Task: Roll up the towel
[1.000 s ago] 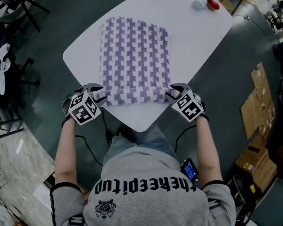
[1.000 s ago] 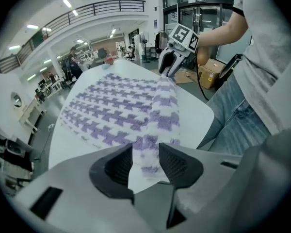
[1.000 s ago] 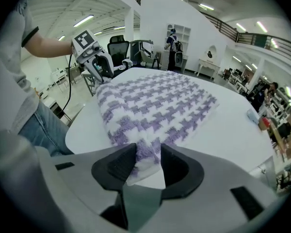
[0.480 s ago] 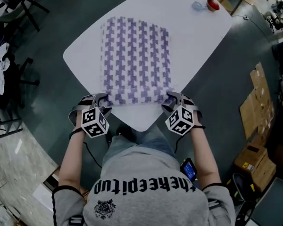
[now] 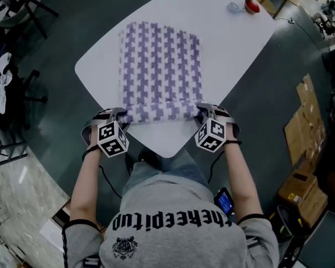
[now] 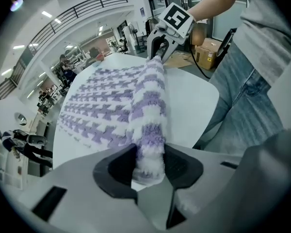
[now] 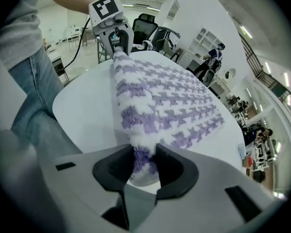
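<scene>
One white table (image 5: 234, 32) with rounded corners fills the middle of the head view; on it lies the towel (image 5: 159, 66), purple and white in a checked pattern, spread flat over most of its length and set toward the near corner of the table; its near edge is turned up into a thick roll (image 5: 162, 111) that runs across from one gripper to the other; flattened cardboard boxes (image 5: 304, 121) lie on the floor at the right, well apart from the table; the left gripper (image 5: 121, 115) is at the left end of the roll and points steeply down, its jaws, which have just been closing, set partway in with both pads pressed on the fluffy end of the roll; the right gripper (image 5: 204, 111) pinches the right end in the same way, its jaws also just closed in on the cloth; a small red thing (image 5: 252, 4) and a pale blue thing (image 5: 234, 6) sit just beside each other at the far corner of the table, well apart from the towel.
</scene>
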The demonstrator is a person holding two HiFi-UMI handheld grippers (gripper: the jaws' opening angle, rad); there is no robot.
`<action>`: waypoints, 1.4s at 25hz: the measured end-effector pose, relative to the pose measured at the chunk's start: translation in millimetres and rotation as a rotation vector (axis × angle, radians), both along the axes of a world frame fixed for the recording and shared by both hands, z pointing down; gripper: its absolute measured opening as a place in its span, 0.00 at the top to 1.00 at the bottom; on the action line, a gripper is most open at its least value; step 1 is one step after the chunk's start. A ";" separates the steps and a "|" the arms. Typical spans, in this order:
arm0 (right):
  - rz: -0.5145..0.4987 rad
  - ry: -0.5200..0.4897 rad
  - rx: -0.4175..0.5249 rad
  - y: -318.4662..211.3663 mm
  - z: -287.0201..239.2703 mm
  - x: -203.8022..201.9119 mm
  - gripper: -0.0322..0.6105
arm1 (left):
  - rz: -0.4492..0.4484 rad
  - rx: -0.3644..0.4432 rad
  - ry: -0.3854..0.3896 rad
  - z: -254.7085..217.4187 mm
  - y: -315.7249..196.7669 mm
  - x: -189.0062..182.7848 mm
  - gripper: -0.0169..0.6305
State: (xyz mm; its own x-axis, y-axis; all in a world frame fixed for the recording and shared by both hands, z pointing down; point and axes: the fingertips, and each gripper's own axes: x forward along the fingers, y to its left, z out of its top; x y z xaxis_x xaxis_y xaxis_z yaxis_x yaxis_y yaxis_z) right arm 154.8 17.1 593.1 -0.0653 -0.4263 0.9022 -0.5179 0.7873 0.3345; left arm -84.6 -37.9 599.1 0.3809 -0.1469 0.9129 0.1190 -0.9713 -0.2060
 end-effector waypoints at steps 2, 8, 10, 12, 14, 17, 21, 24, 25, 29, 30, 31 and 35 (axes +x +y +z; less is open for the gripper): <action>0.005 -0.005 0.008 -1.5 1.4 2.9 0.80 | 0.006 -0.004 0.001 1.6 -1.0 2.5 0.77; 0.015 -0.040 -0.020 1.0 -9.0 6.9 0.81 | 0.049 -0.088 0.003 -11.1 7.3 5.8 0.77; 0.014 -0.060 -0.045 1.6 -10.9 8.3 0.81 | 0.057 -0.135 0.010 -14.1 9.5 6.7 0.77; 0.016 -0.082 -0.073 -1.4 -2.5 13.8 0.81 | 0.060 -0.177 0.016 -6.7 7.4 11.5 0.77; 0.028 -0.106 -0.094 -6.2 6.2 18.5 0.81 | 0.054 -0.207 0.024 1.6 3.2 15.7 0.77; 0.072 -0.166 -0.127 -10.7 3.6 18.3 0.81 | 0.037 -0.251 0.045 0.0 1.0 15.7 0.76; 0.137 -0.270 -0.165 -12.6 -18.5 14.5 0.80 | -0.007 -0.314 0.106 -20.8 -4.6 11.4 0.75; 0.159 -0.314 -0.171 -26.8 -18.9 21.1 0.79 | -0.055 -0.343 0.148 -21.1 -23.5 16.1 0.75; 0.168 -0.328 -0.169 -31.1 -20.4 22.6 0.79 | -0.067 -0.349 0.155 -20.8 -28.3 16.9 0.75; 0.198 -0.370 -0.158 -41.2 -34.0 25.1 0.78 | -0.103 -0.377 0.176 -23.8 -38.9 17.7 0.75; 0.204 -0.380 -0.157 -42.8 -35.6 26.7 0.78 | -0.116 -0.386 0.183 -26.0 -41.8 18.4 0.75; 0.212 -0.390 -0.159 -44.4 -36.5 28.2 0.77 | -0.134 -0.397 0.187 -28.2 -45.1 18.8 0.75; 0.264 -0.452 -0.176 -53.5 -34.1 32.8 0.76 | -0.198 -0.461 0.215 -25.5 -58.8 21.7 0.75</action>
